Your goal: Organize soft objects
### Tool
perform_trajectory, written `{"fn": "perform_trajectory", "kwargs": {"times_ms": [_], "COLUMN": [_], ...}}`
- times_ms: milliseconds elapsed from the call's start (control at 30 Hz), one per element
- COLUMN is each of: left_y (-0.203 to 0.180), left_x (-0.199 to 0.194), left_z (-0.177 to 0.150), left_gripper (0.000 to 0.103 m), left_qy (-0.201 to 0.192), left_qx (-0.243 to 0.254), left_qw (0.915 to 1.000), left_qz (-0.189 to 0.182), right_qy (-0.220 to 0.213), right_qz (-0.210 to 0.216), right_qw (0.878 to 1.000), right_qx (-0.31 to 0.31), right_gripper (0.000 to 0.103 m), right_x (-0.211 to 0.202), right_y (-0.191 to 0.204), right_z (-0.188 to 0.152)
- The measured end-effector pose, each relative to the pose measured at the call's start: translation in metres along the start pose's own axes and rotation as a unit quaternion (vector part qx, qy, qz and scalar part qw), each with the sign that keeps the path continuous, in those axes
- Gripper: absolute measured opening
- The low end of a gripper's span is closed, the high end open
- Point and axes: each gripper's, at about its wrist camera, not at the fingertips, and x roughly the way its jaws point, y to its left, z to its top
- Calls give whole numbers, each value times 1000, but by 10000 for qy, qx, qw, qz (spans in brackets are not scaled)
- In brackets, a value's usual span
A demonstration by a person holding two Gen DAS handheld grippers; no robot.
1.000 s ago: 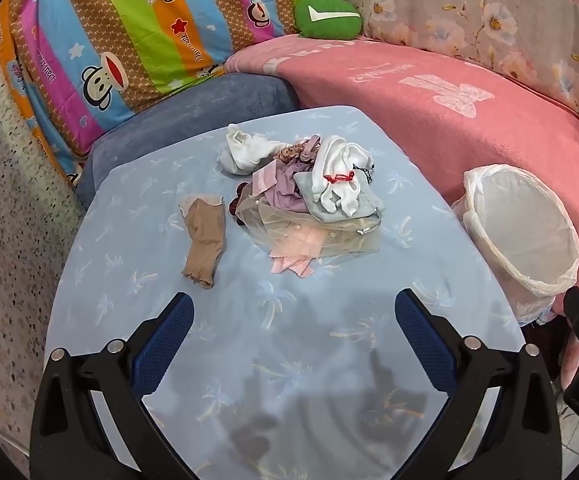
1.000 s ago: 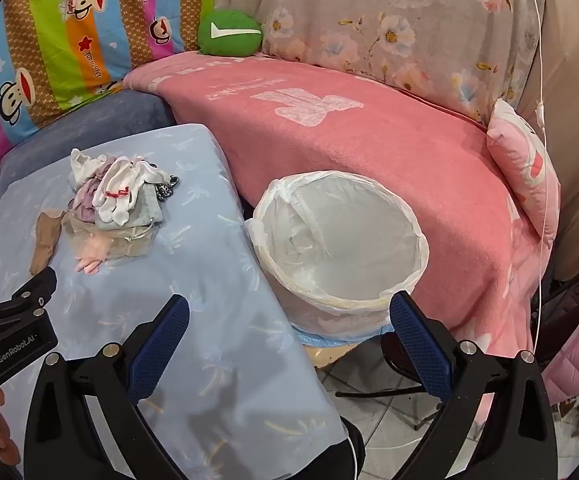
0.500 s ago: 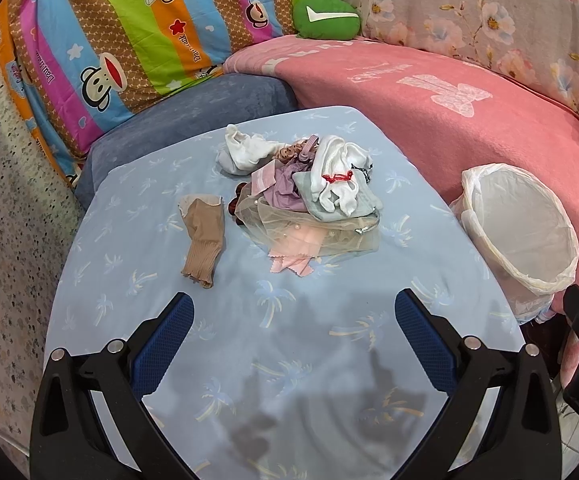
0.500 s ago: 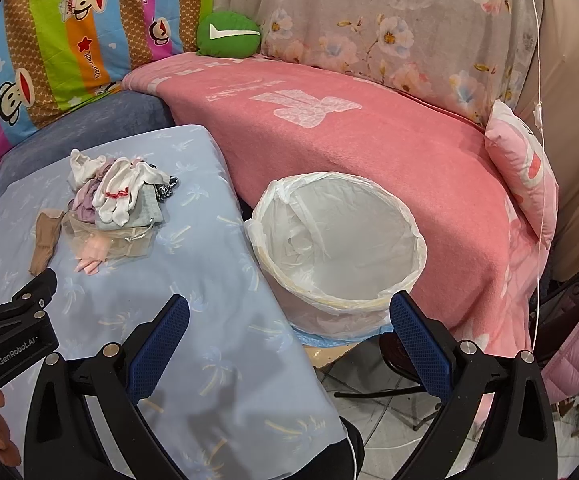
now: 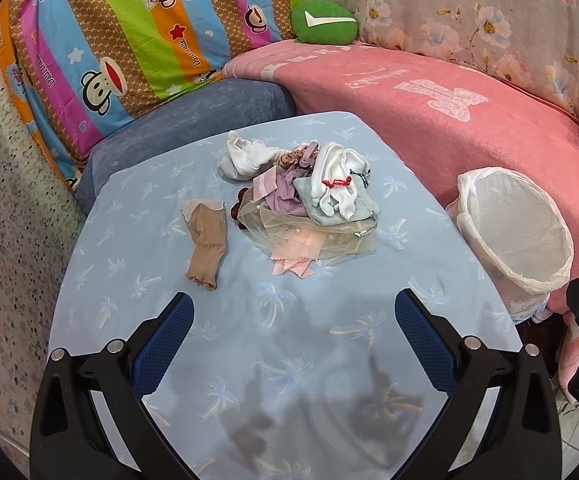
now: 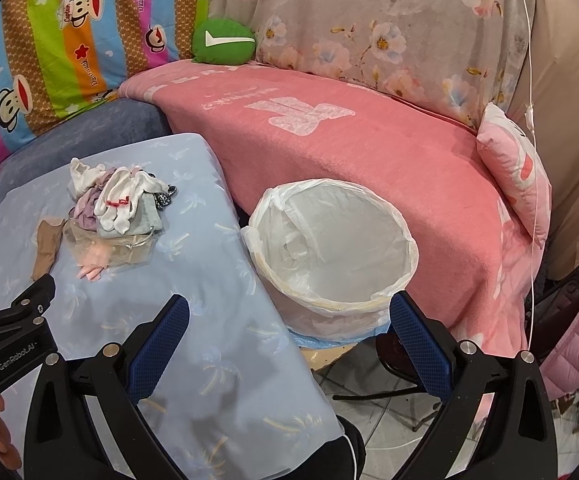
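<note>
The fingers (image 5: 177,340) of the left gripper (image 5: 294,338) and of the right gripper (image 6: 289,334) are spread wide and hold nothing. Only the right view shows the whole bin (image 6: 331,248), at 12 o'clock. On the surface (image 5: 309,340), the clothes pile (image 5: 309,204) lies at 12 o'clock of the left fingers, the tan sock (image 5: 205,246) at 11.

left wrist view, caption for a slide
Open left gripper hovers before a tan sock and a mixed pile of soft clothes.

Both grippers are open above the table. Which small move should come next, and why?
Probably move the left gripper forward to the tan sock. It lies alone, nearest the open fingers, apart from the pile; the bin waits empty.
</note>
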Motion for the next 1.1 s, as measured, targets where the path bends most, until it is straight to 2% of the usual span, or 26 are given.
{"fn": "perform_trajectory", "kwargs": {"times_ms": [667,1100], "left_y": [2,-3], "left_x": [-13,-10], "left_z": [-2,2], "left_gripper": [96,96], "left_qy": [-112,-126], "left_qx": [96,142], "left_qw": [9998,9996], "left_qz": [-151,-217], "right_qy": [-100,-58], "right_qz": [-176,-244], "right_qw": [9998,9996], "right_qx": [71,111], "right_gripper": [97,97], "right_x": [-15,-8], "right_y": [0,-4], "right_z": [-8,-5]}}
